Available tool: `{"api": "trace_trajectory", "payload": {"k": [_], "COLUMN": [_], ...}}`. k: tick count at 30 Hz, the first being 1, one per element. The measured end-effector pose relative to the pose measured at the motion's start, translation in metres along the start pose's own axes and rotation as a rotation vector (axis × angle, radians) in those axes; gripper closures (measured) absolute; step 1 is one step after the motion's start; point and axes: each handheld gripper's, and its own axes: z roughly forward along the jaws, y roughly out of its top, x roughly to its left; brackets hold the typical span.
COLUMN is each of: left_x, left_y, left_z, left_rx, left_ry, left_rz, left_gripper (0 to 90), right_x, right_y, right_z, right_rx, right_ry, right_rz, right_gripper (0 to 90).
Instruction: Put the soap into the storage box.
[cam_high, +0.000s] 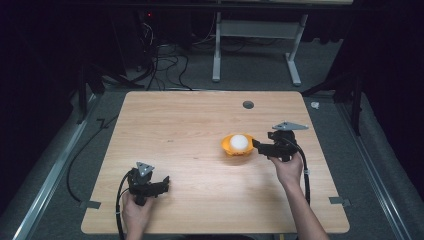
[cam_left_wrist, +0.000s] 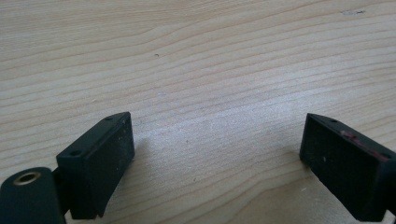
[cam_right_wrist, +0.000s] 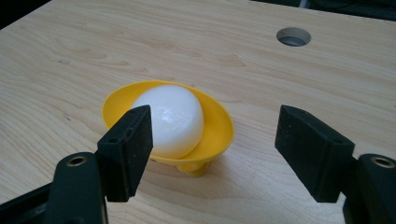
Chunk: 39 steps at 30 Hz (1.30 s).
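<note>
My right gripper (cam_right_wrist: 212, 154) at the cup (cam_right_wrist: 219, 123), jaws spread
Egg (cam_right_wrist: 170, 119) sits in the cup; my left gripper (cam_left_wrist: 215, 163), also spread, is well apart from it

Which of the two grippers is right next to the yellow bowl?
The right gripper, open beside the yellow bowl; the left gripper sits far off over bare table.

No readable text, labels, brands, numbers or signs in any view. Yellow bowl (cam_right_wrist: 212, 126) and white egg-shaped ball (cam_right_wrist: 175, 119): plain surfaces. Table (cam_high: 190, 120): bare wood grain, unmarked. Both sets of black jaws carry no markings. Far-side floor gear is too dark and small to read.
</note>
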Motion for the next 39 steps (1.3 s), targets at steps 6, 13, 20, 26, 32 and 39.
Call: {"api": "trace_trajectory", "payload": {"k": [6, 13, 20, 26, 32, 39], "left_x": [0.000, 0.000, 0.000, 0.000, 0.000, 0.000], "left_y": [0.000, 0.000, 0.000, 0.000, 0.000, 0.000], "left_z": [0.000, 0.000, 0.000, 0.000, 0.000, 0.000], "left_rx": [0.000, 0.000, 0.000, 0.000, 0.000, 0.000], "left_ry": [0.000, 0.000, 0.000, 0.000, 0.000, 0.000], "left_rz": [0.000, 0.000, 0.000, 0.000, 0.000, 0.000], "left_gripper": [10.4, 10.4, 10.4, 10.4, 10.4, 10.4], "right_x": [-0.004, -0.009, -0.012, -0.016, -0.017, -0.019], "right_y": [-0.005, -0.010, -0.017, -0.022, -0.027, -0.033], "right_z": [-0.006, -0.014, -0.020, -0.024, -0.028, -0.033], "right_rx": [-0.010, -0.020, -0.027, -0.033, -0.036, -0.041], "right_ry": [-0.008, -0.019, -0.026, -0.029, -0.037, -0.044], "right_rz": [0.015, 0.024, 0.039, 0.045, 0.061, 0.068], "right_gripper": [28.4, 28.4, 28.5, 28.5, 28.6, 28.6]}}
